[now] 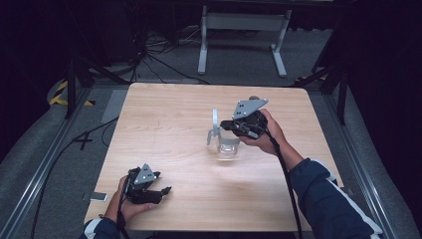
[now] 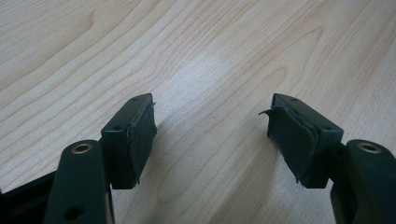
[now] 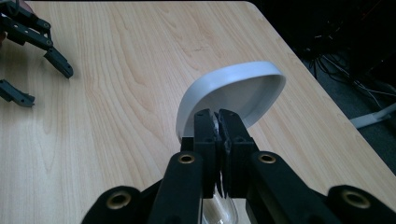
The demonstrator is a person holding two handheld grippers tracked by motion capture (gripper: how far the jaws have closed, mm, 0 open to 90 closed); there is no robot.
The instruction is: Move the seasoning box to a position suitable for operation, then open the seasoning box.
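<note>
One pale wooden surface takes up most of the high view, set on grey carpeted floor with a white metal stand and dark cables behind it. A person's two forearms come in from the near edge, each in a dark blue sleeve with white trim.

The right claw sits a little right of the surface's centre, over a clear glass container that stands on the wood. In the right gripper view its two black jaws are clenched together on the edge of a white rounded lid, which is tilted up on edge; in the high view the lid stands nearly upright just left of the claw, above the container's left rim. Whether the lid touches the container cannot be told. The container's glass shows just below the jaws.

The left claw lies at the near left corner of the surface, well apart from the container. In the left gripper view its jaws stand wide apart, released, with only bare wood grain between them, and the pad on one jaw looks frayed at its edge. A small grey flat object lies off the near left edge of the surface.
</note>
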